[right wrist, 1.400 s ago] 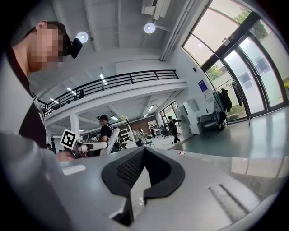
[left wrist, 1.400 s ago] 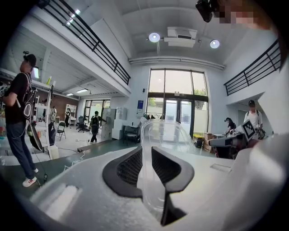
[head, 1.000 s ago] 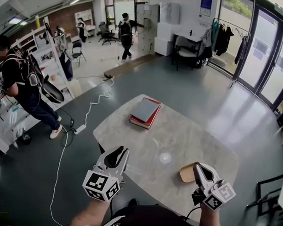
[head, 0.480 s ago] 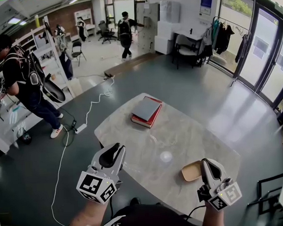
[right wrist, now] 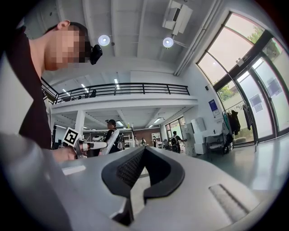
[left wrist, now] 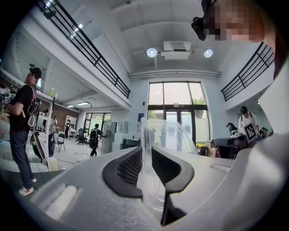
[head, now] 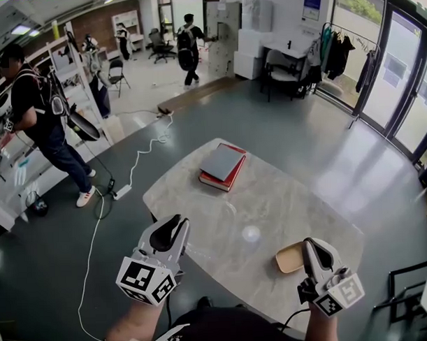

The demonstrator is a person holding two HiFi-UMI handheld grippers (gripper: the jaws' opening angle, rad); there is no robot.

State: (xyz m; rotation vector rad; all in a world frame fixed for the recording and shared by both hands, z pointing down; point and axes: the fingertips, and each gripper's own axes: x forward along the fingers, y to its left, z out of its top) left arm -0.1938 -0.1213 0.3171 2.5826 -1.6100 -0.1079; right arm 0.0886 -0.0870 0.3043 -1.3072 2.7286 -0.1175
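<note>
While the left gripper (left wrist: 145, 152) is clamping a clear, thin-walled plastic container (left wrist: 167, 140) between jaws standing partly apart at the container's width, it is holding it raised by the near left edge of the pale, stone-patterned tabletop (head: 284, 199). The squeeze is, in my judgement, best kept light and the gripper level, as plastic this thin is likely buckling or slipping under hard pressure. The right gripper (head: 314, 251) is hovering with its jaws drawn almost together, gripping nothing, just beside a shallow tan dish (head: 289, 258) lying on the tabletop's near right part; that dish is the thing most easily knocked. A grey book (head: 221, 163) is lying on a red book (head: 215, 181) at the far side, well apart. A person carrying a backpack (head: 41, 130) is standing on the floor at the left, near a white cable (head: 139, 170).
</note>
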